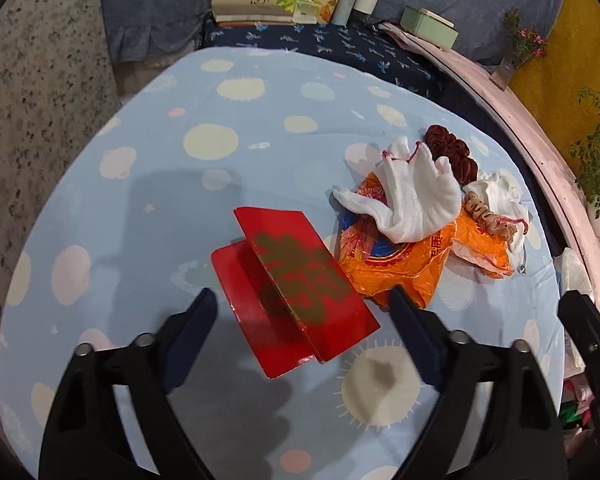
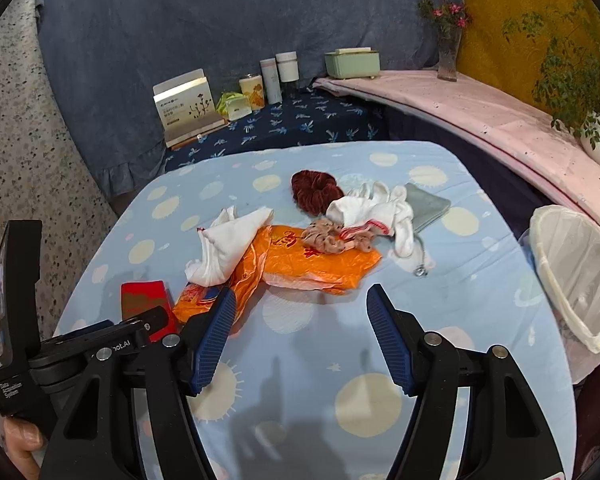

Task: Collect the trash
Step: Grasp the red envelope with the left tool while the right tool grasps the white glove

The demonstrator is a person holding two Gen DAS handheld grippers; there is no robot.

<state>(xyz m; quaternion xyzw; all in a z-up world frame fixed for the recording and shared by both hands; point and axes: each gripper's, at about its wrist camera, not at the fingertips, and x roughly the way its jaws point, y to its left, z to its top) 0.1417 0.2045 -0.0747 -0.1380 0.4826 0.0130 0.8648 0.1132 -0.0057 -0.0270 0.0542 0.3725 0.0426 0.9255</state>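
A red folded card with a gold character point(image 1: 296, 288) lies on the blue spotted tablecloth point(image 1: 180, 200). My left gripper point(image 1: 302, 304) is open, its fingers standing either side of the card without pressing it. To the card's right lies a crumpled orange plastic bag point(image 1: 400, 264) with a white glove point(image 1: 416, 196) on top. My right gripper point(image 2: 300, 312) is open and empty, just short of the orange bag point(image 2: 312, 260). The red card point(image 2: 144, 300) shows at the bag's left end, partly hidden by the left tool.
A bin with a white liner point(image 2: 572, 272) stands off the table's right edge. Behind the bag lie a dark red scrunchie point(image 2: 316, 192), a pink scrunchie point(image 2: 328, 240), a second white glove point(image 2: 376, 208), a grey cloth point(image 2: 428, 204) and a metal ring point(image 2: 420, 272). Boxes and cups line the back shelf point(image 2: 284, 124).
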